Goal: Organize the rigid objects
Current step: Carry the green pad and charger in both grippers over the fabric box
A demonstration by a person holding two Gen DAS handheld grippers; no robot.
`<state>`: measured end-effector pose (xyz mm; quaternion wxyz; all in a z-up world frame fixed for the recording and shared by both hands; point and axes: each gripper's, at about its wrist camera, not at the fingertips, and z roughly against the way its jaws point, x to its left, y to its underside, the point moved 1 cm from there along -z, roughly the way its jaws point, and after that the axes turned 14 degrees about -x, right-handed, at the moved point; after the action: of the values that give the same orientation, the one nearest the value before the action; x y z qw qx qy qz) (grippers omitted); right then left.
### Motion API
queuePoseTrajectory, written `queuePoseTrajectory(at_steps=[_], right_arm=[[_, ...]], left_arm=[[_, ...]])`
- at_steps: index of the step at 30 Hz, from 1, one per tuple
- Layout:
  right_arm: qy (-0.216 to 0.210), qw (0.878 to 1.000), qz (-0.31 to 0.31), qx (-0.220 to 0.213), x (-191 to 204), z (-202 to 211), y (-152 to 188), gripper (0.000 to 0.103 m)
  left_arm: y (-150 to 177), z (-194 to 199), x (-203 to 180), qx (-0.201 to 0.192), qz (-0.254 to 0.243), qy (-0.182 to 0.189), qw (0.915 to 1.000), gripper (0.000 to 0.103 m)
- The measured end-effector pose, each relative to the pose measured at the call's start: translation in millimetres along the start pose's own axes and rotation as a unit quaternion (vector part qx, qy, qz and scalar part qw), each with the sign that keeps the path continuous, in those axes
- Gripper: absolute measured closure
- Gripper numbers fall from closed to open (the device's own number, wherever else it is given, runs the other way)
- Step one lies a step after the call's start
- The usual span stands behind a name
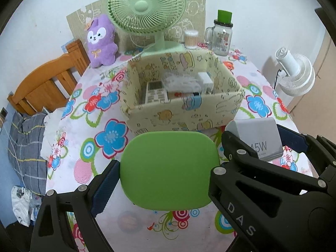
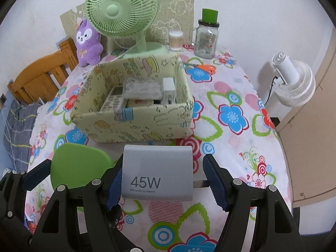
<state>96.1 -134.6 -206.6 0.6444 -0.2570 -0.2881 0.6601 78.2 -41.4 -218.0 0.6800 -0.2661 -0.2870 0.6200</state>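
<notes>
Two hand-held grippers are hovering before the box [image 2: 134, 113]: left [image 1: 166, 172] pinching a green case [image 1: 170, 170], right [image 2: 161, 180] clamping the charger [image 2: 157, 174] (by its prongs, so it may be slipping).

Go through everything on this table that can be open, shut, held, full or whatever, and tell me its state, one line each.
Left gripper: shut on the green case.
Green case: closed, held between the pads.
Right gripper: shut on the 45W charger.
45W charger: held, prong against the right pad.
Storage box: open-topped, partly filled.
Glass jar: lid on.
Green fan: upright, whether running unclear.
Scissors: lying closed on the table.
</notes>
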Motion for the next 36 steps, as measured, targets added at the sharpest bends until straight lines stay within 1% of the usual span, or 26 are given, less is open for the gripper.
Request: queuePoseTrajectory(at_steps=[9, 18, 28, 36], right_arm=[[-0.007, 1.000, 0.001, -0.014, 2.9, 12.1, -19.0, 0.030], [-0.007, 1.000, 0.006, -0.024, 4.6, 14.8, -41.3, 0.030], [-0.015, 1.000, 0.003, -0.027, 5.7, 2.8, -65.5, 0.030], [-0.018, 0.999, 0.009, -0.028, 8.4, -10.5, -79.9, 0.030]], left_arm=[[-19.0, 13.2, 3.5, -0.017, 0.003, -0.002, 0.9998, 0.008], [-38.7, 15.7, 6.6, -0.030, 0.010, 0.000, 0.9995, 0.008], [-62.0, 6.7, 10.4, -0.040, 0.012, -0.001, 0.9991, 0.008], [-74.3, -4.0, 14.6, -0.041, 0.016, -0.003, 0.9990, 0.008]])
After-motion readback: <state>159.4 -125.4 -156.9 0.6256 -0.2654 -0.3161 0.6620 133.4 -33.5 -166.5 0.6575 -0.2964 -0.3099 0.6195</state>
